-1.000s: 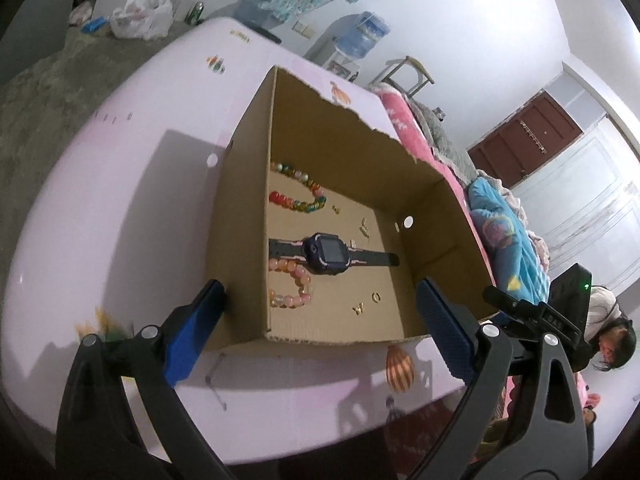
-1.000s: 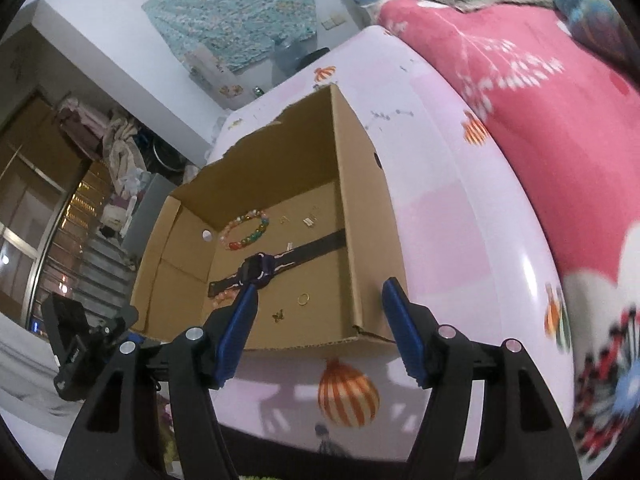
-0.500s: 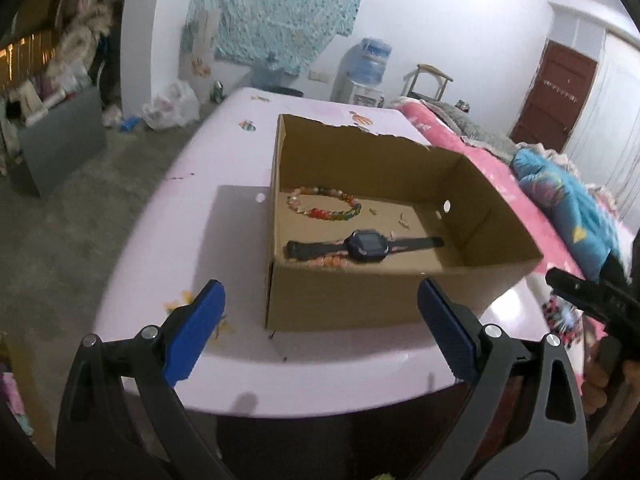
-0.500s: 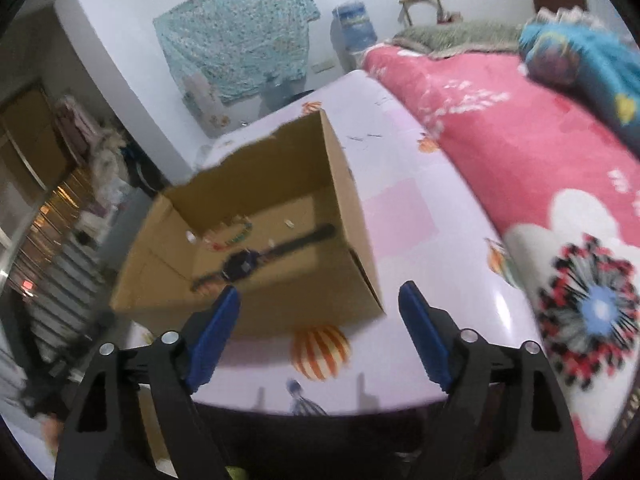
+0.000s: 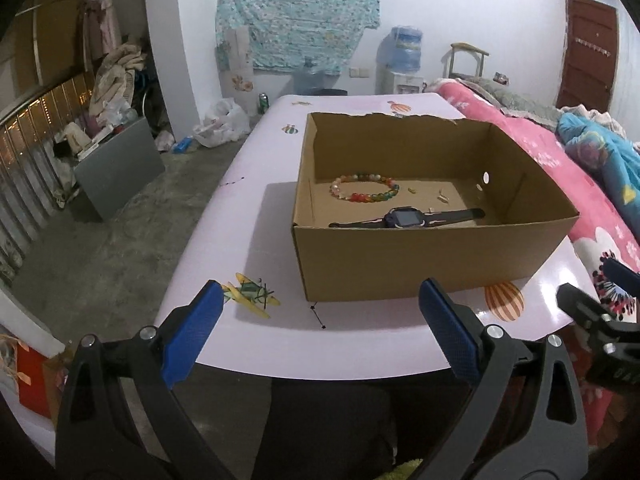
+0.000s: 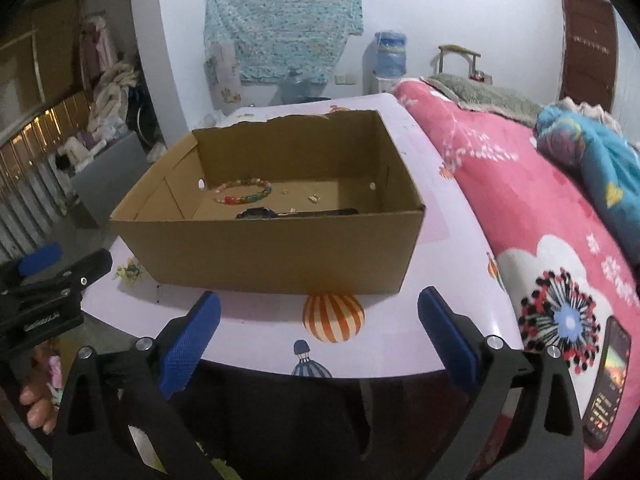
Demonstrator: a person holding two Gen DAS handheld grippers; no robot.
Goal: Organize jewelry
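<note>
Seemingly the sorting is at its close, or at a pause between pieces. From the left wrist view, the left gripper (image 5: 320, 322) hangs over the near edge of the pink table (image 5: 240, 240), jaws spread wide with nothing between them, well short of the cardboard box (image 5: 432, 256). Inside the box lie a beaded bracelet (image 5: 364, 192) toward the back left, a dark smartwatch (image 5: 404, 218) stretched flat just behind the near wall, and a few small pale pieces (image 5: 442, 197) on the floor between them; they are too small to name. No jewelry shows on the bare table around the box. At the right edge of this view part of the right gripper (image 5: 600, 320) juts in.

From the right wrist view, the right gripper (image 6: 319, 324) has just been opening its jaws and now stands spread and empty, also back from the box (image 6: 272, 248). The bracelet (image 6: 244, 194) and the watch (image 6: 260, 213) sit in the same places. At the left, the left gripper (image 6: 52, 272) and the fingers (image 6: 38, 404) holding it show.

My judgement: everything in sight is already boxed. The next move calls for either finding a piece still outside the views or reaching over the near wall to tidy what lies inside, which needs a steep descent.
</note>
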